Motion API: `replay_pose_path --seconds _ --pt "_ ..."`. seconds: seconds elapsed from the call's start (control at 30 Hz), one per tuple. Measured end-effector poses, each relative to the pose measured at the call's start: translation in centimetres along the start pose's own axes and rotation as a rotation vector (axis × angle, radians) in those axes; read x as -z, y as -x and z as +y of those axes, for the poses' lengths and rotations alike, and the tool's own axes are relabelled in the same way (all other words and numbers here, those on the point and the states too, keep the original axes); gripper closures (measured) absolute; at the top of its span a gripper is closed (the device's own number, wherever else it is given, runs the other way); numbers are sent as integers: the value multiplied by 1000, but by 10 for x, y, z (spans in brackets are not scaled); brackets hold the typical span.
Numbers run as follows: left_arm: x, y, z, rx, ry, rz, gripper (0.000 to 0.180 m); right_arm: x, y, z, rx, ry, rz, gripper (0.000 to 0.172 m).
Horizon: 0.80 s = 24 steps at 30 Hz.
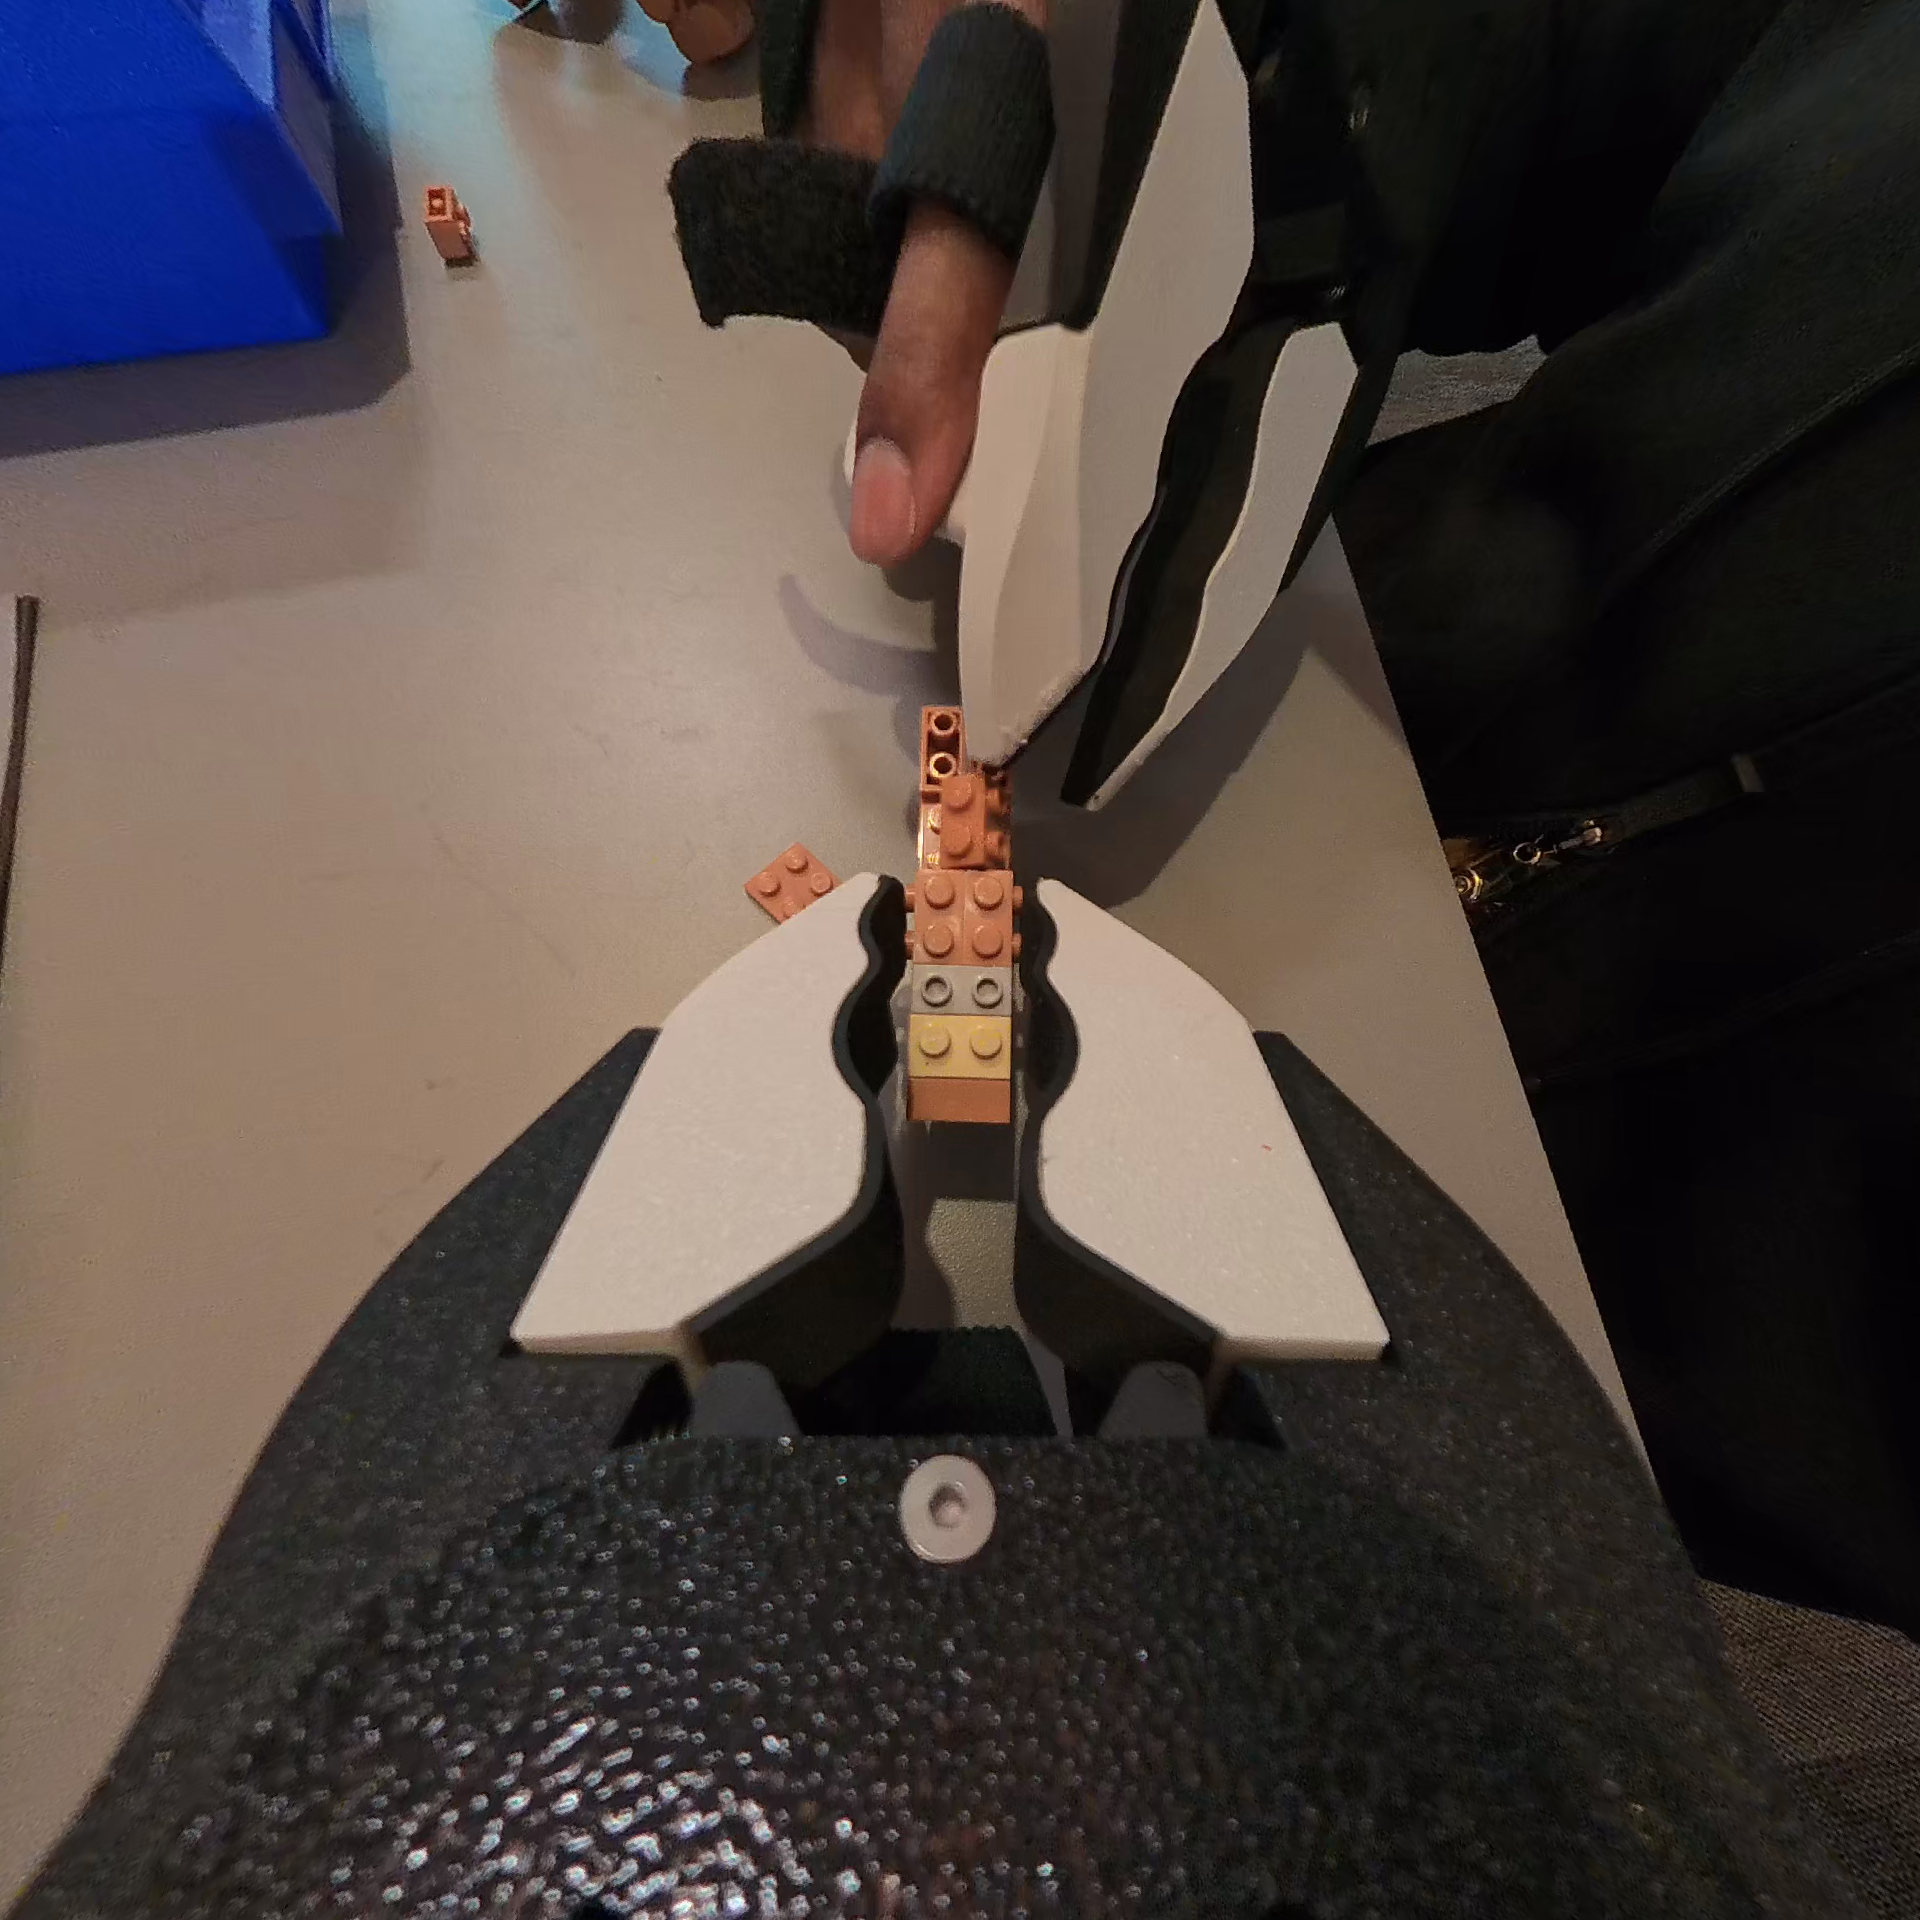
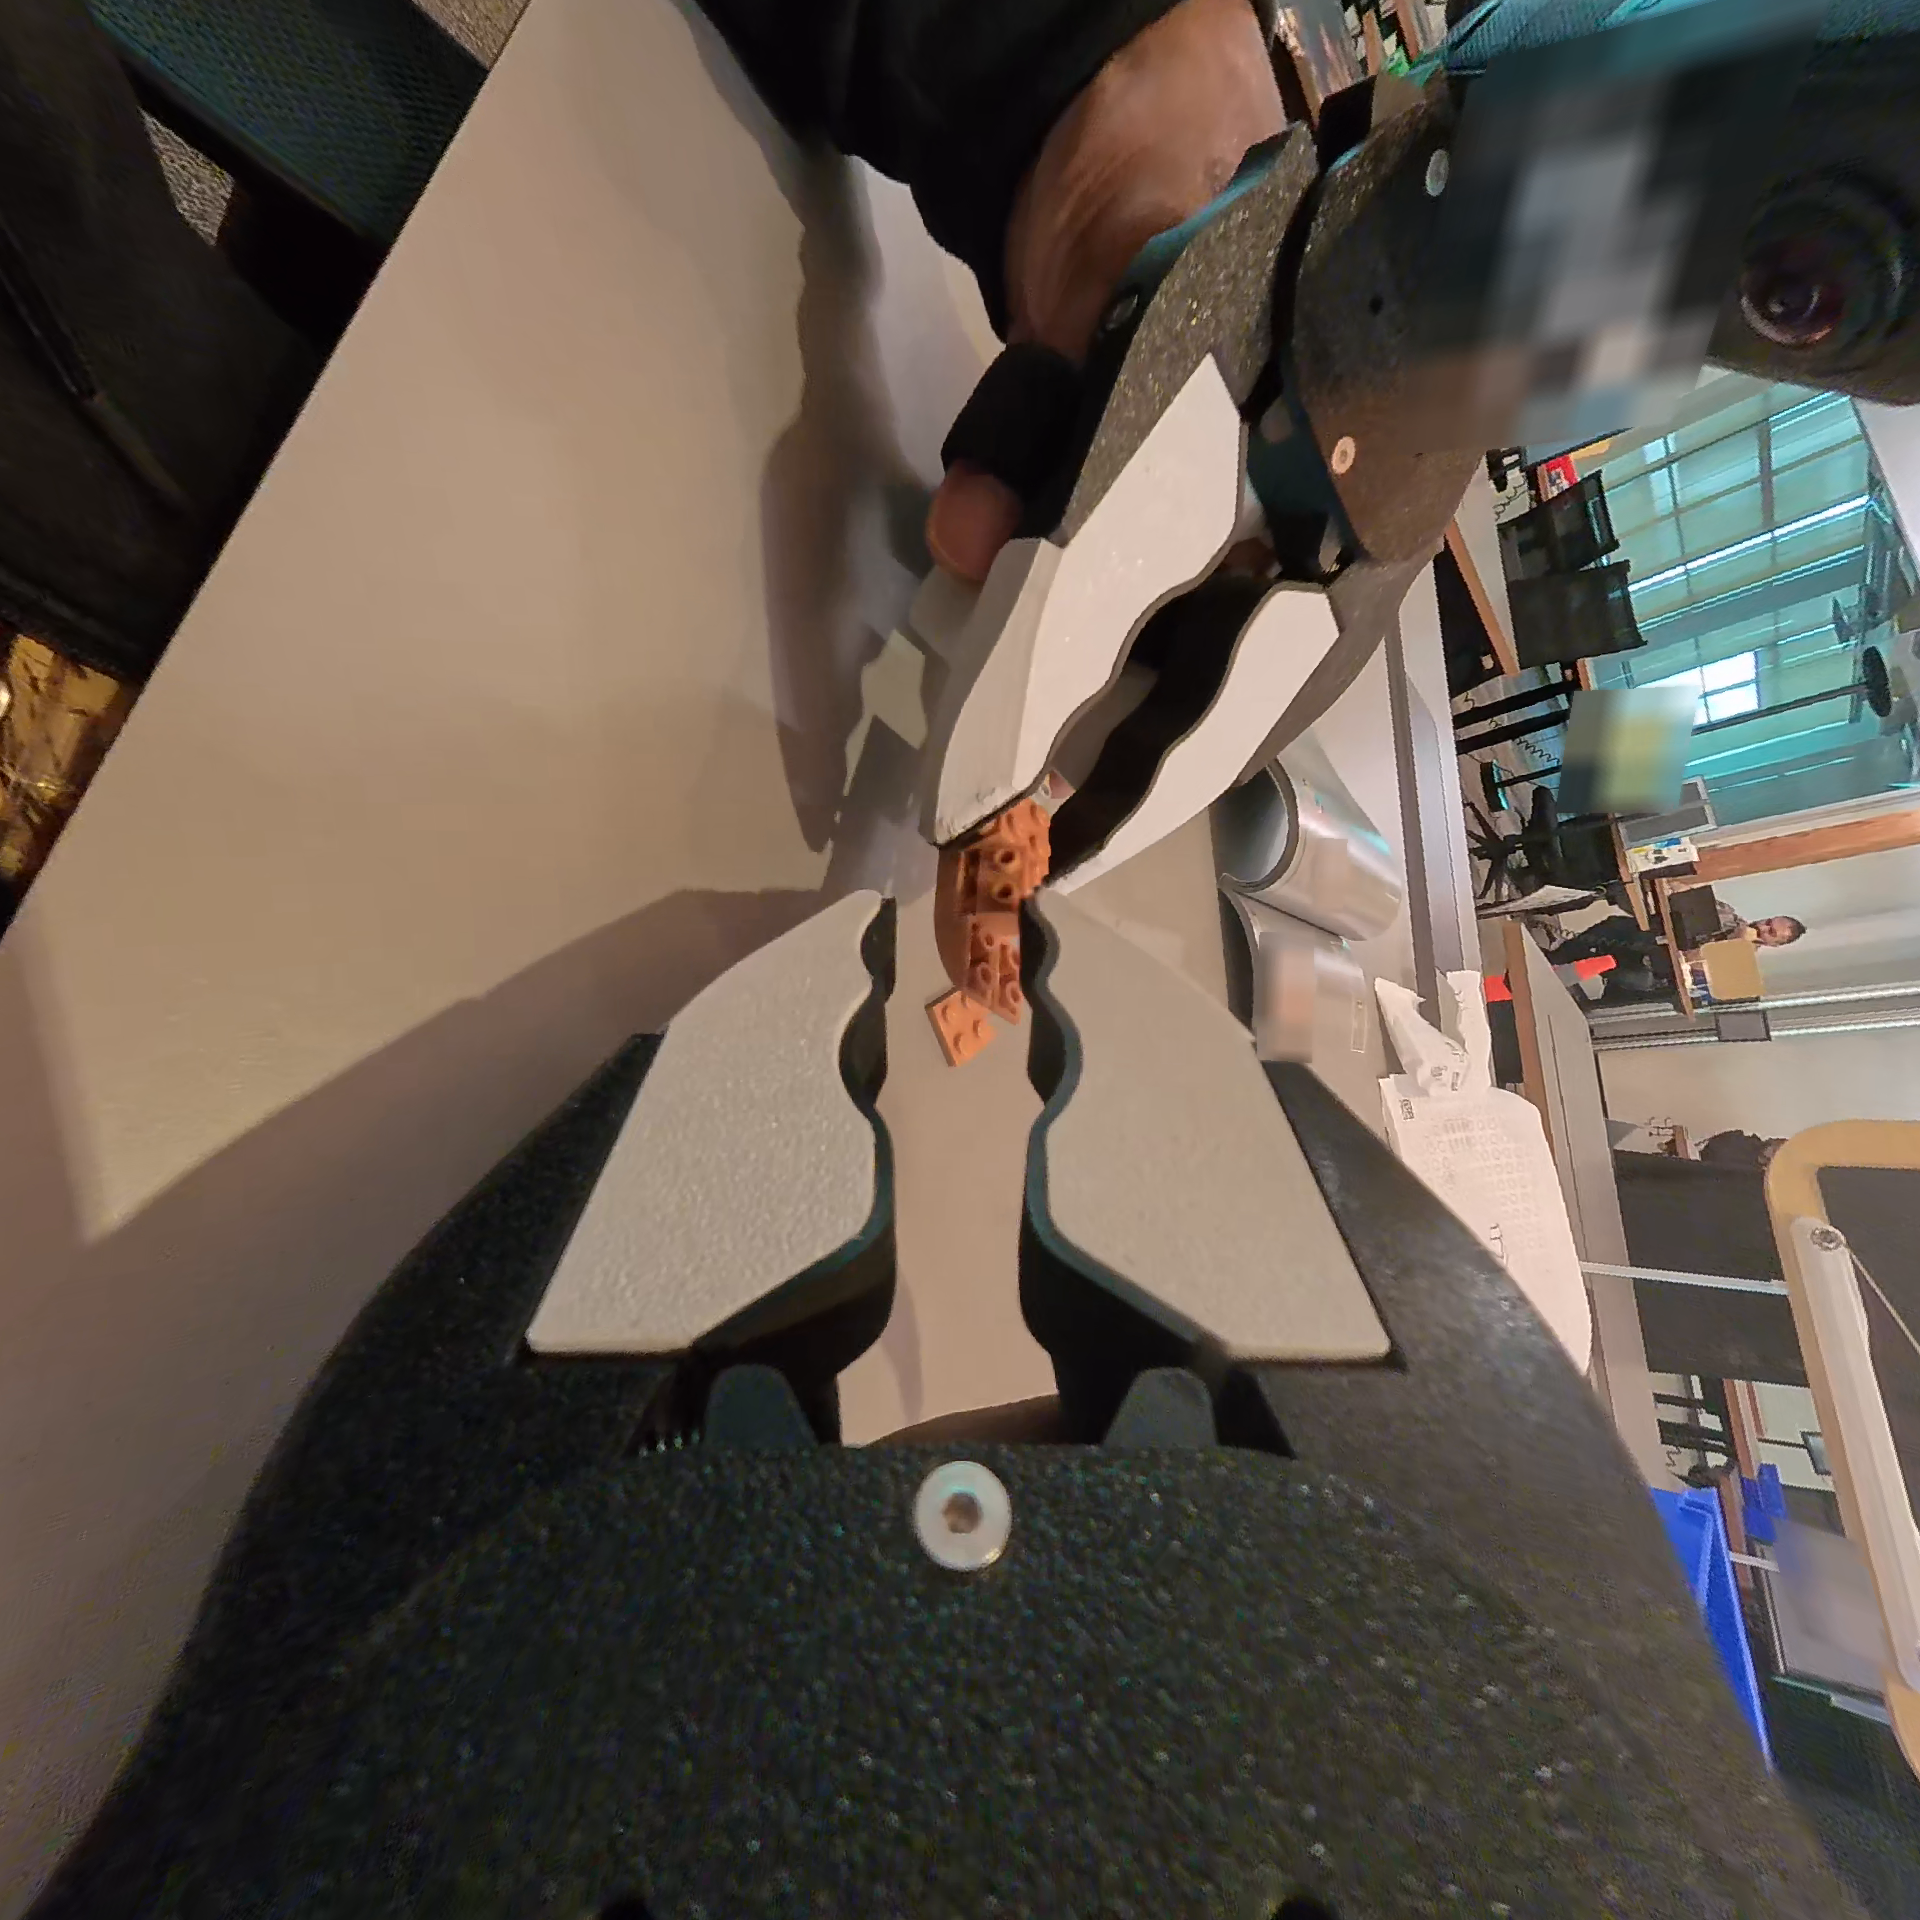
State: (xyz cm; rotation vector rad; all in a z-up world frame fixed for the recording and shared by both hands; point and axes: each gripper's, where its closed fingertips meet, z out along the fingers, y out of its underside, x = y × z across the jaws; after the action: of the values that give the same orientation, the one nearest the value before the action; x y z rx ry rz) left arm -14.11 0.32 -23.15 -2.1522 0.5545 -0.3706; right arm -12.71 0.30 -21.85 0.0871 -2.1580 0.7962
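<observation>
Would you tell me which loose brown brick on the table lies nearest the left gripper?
The flat brown plate, beside the left gripper; the small brown brick lies far off by the blue bin.

Orange brick stack (image 1: pixel 961 935); tong-held above table

1. Dim, warm indoor light; soft shadows fall across the counter (image 1: pixel 312 831).
2. Glare speckles the black gripper body.
3. Wide-angle bending at edges; blue bin (image 1: pixel 156 177) blurred.
</observation>
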Motion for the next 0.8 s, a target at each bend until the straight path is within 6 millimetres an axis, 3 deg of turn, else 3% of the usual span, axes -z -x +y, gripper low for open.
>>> replay_pose_path --seconds 0.27,0.43,0.57,0.8 --pt "0 -1 0 -2 0 7 160 3 -5 -4 24 -36 18 143" --pt "1 -2 -1 4 -6 19 160 -1 -7 1 164 -6 44 132" --pt "2 -4 -3 18 -20 37 160 -2 -9 -1 268 2 84 131" --pt "2 -9 -5 42 -37 78 160 -7 -5 -3 283 -13 67 134"
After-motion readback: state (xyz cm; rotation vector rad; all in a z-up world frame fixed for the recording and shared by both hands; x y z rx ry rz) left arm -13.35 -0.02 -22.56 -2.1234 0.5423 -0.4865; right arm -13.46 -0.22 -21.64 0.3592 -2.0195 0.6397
